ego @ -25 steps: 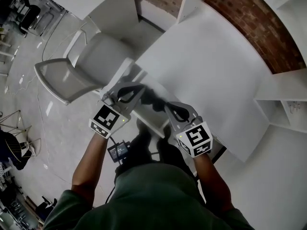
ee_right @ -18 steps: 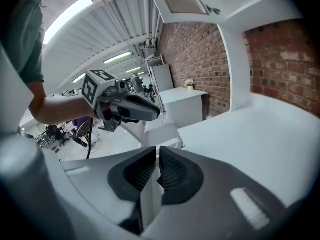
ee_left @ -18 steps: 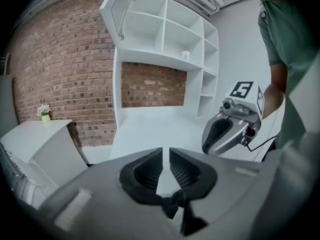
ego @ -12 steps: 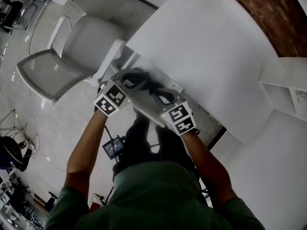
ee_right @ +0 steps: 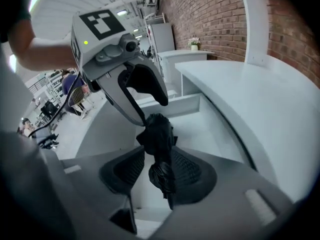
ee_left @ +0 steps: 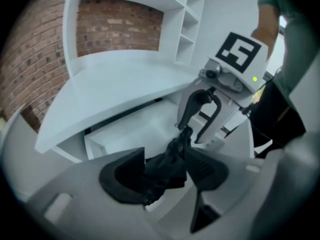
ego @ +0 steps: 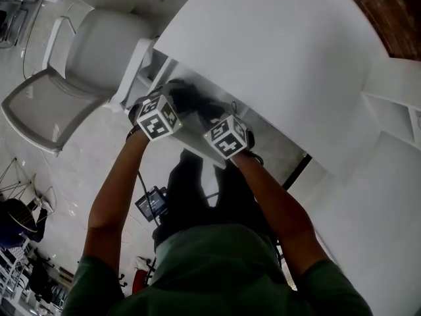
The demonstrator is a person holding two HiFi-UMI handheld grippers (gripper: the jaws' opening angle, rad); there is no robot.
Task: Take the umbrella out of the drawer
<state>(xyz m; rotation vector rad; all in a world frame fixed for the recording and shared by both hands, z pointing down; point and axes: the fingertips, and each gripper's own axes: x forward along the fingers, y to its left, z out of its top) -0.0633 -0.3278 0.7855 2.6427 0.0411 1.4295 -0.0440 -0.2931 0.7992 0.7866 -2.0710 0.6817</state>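
**Head view.** A white desk (ego: 276,58) with a curved edge fills 12 to 3 o'clock. A strip of brick wall (ego: 398,12) shows at 2 o'clock and white shelves (ego: 395,91) at 3. At 10 o'clock 1 pale chair (ego: 79,64) stands on a glossy light floor (ego: 66,176). Under the desk edge, near the middle, 1 drawer (ego: 191,147) is pulled open. The left gripper (ego: 170,101) and right gripper (ego: 214,118), 2 in all, point toward 12 o'clock into it, each topped by 1 marker cube. Between them lies 1 black umbrella (ego: 197,104), blurred here.

**Left gripper view.** Brick wall sits at 10 o'clock, white shelving at 12 to 1, and the desk top crosses the middle with the drawer's white inside beneath it. The left gripper's jaws have just been opening and stand wide apart. The umbrella's crumpled black fabric lies loose between the pads, not squeezed. The umbrella runs on toward 1 o'clock, where its far end meets the right gripper's 2 fingertips.

**Right gripper view.** Brick wall is at 1 o'clock, a lit ceiling at 11, a white counter at 12 and a busy room at 9. The desk edge sweeps down the 3 o'clock side, with the drawer below it. The right gripper's jaws have just been opening and stand partly apart. The folded umbrella hangs between the pads with a gap beside its lower part. Whether the umbrella rests on the drawer floor I cannot tell.
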